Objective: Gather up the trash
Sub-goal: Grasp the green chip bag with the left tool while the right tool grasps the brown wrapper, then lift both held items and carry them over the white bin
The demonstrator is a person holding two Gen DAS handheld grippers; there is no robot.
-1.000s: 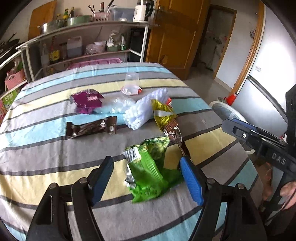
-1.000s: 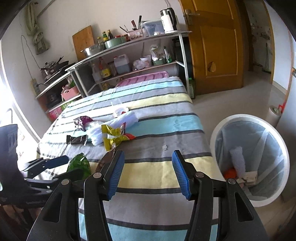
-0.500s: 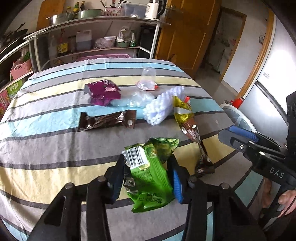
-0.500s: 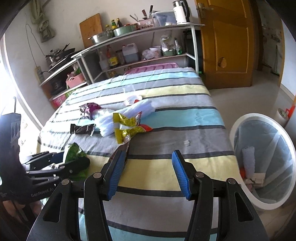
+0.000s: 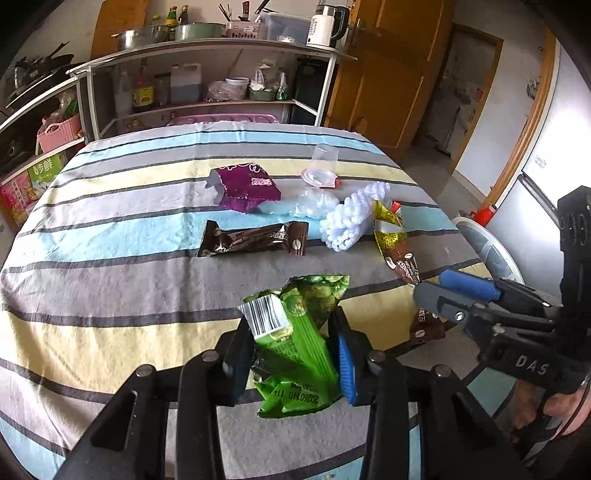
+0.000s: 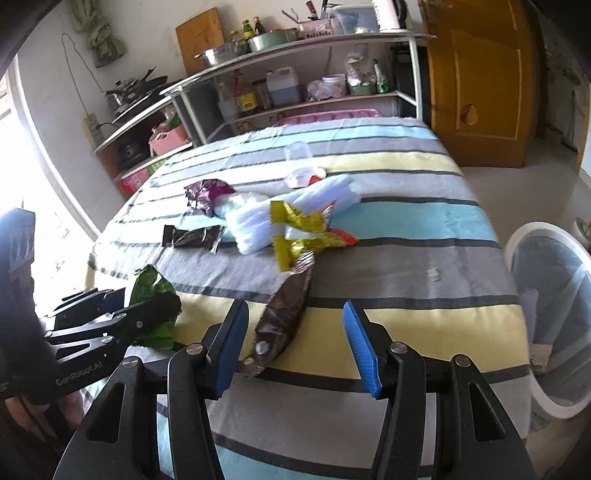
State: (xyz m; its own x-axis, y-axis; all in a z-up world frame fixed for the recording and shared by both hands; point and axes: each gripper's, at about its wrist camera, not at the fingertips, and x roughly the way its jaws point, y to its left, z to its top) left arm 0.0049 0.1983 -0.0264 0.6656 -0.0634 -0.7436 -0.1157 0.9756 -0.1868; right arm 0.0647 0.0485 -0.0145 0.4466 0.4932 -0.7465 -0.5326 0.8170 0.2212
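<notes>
A striped cloth (image 5: 110,236) covers the bench. Behind it stands a metal shelf rack (image 5: 207,51) with pots, bottles, a jug (image 5: 185,83) and a white kettle (image 5: 327,24) on top. A pink basket (image 5: 59,132) sits at the left, and a wooden door (image 5: 391,74) at the right.

the right gripper (image 6: 295,341) hovers with jaws spread either side of a brown wrapper (image 6: 284,314) on the striped worktop (image 6: 424,266); the left gripper (image 6: 155,306) clasps a green packet (image 6: 149,282), a lined bin (image 6: 554,314) alongside.
</notes>
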